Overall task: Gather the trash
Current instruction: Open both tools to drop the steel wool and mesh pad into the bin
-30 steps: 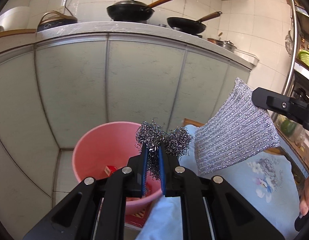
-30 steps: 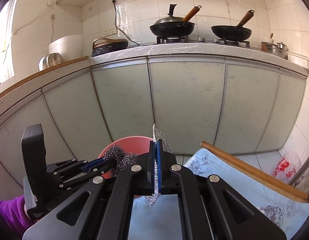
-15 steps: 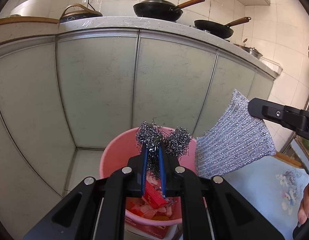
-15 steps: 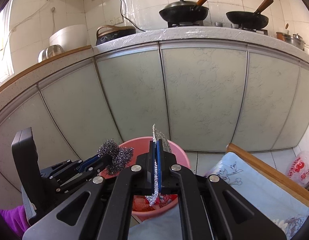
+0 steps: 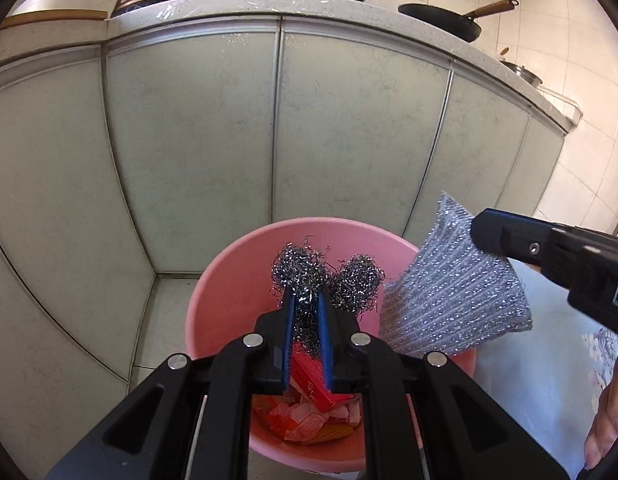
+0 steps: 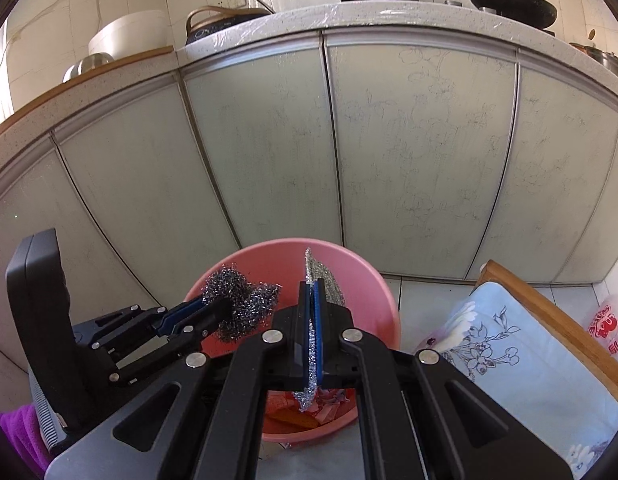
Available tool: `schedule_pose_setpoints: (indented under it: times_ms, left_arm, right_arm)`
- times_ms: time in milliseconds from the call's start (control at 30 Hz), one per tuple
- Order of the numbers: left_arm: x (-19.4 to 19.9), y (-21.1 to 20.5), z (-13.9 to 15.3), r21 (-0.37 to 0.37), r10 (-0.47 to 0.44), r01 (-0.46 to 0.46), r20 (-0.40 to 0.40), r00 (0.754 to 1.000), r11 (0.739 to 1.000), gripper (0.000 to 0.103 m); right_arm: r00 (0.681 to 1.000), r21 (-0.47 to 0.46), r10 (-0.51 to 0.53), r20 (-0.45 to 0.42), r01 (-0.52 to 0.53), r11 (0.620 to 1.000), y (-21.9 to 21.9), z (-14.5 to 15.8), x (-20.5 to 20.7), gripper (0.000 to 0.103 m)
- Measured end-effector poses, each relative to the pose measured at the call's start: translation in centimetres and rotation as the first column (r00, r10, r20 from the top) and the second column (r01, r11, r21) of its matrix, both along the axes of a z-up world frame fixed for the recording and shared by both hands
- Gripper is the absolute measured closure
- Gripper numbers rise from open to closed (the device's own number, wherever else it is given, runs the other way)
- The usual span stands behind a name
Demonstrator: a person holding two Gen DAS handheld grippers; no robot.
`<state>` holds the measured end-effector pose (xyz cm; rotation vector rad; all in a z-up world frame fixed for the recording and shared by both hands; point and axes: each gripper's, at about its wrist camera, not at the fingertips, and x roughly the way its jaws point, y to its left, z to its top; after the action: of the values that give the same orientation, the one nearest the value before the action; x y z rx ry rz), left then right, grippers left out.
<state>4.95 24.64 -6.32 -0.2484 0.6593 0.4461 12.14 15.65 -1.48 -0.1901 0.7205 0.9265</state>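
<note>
While we hold both loads over the pink bucket low in the frame, the left gripper pinches steel wool and the right gripper clamps a scouring pad; wiry strands could snag the fingers on release.

The left claw points forward and down, its blue pads pinched close on a wad between them. The right claw is beside it, pads clamped nearly together on a thin sheet.

Wiry metal scourer, glittery woven pad, smooth pink plastic bin
</note>
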Motion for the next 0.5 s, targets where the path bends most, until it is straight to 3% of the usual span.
schedule_pose_setpoints:
  times_ms: [500]
  left_arm:
    - [0.55, -0.19, -0.24, 0.02, 0.018, -0.017, -0.02, 1.0, 1.0, 0.082]
  right_arm:
    - [1.0, -0.017, -0.007, -0.004, 0.007, 1.0, 0.76, -0.77, 0.17, 0.101]
